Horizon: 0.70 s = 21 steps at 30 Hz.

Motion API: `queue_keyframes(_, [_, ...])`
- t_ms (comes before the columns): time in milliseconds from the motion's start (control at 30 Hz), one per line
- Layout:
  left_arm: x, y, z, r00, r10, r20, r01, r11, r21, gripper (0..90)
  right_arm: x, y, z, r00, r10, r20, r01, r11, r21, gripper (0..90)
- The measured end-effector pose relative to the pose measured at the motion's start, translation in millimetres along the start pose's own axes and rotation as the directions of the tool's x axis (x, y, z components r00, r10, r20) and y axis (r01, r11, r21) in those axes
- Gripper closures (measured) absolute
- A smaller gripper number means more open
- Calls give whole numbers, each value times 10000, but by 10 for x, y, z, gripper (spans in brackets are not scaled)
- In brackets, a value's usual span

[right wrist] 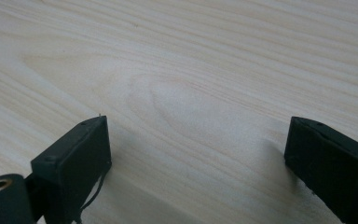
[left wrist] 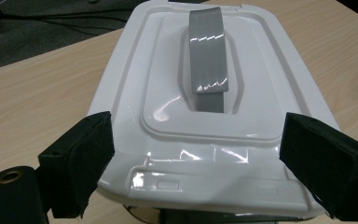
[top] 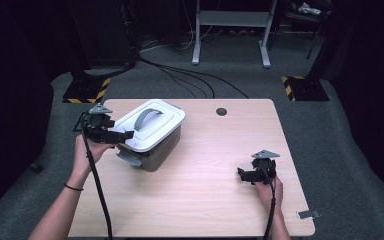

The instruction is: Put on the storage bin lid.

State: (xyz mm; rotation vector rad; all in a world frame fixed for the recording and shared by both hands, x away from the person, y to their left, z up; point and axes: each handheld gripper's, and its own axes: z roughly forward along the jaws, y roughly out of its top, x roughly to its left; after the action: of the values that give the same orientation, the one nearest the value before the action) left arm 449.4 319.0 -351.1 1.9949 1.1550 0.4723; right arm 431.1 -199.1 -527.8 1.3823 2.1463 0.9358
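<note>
Left gripper fingers apart, straddling near short end of white lid on storage box, grey handle running straight ahead; right gripper fingers apart over bare desk, well apart.

Bright table, dark surroundings
Overhead glare streaks the white lid; jaw edges blur softly; table evenly lit
</note>
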Motion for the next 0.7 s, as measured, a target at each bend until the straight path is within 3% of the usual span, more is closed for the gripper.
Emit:
queue_keyframes(400, [77, -372, -112, 9995, -296, -143, 295, 9995, -66, 75, 0, 0, 0, 10000, -1, 0, 1, 10000, -2, 63])
queue_keyframes(700, [136, -721, -58, 9974, -632, -342, 633, 9980, 38, 61, -1, 0, 0, 10000, -10, -2, 10, 10000, -3, 63])
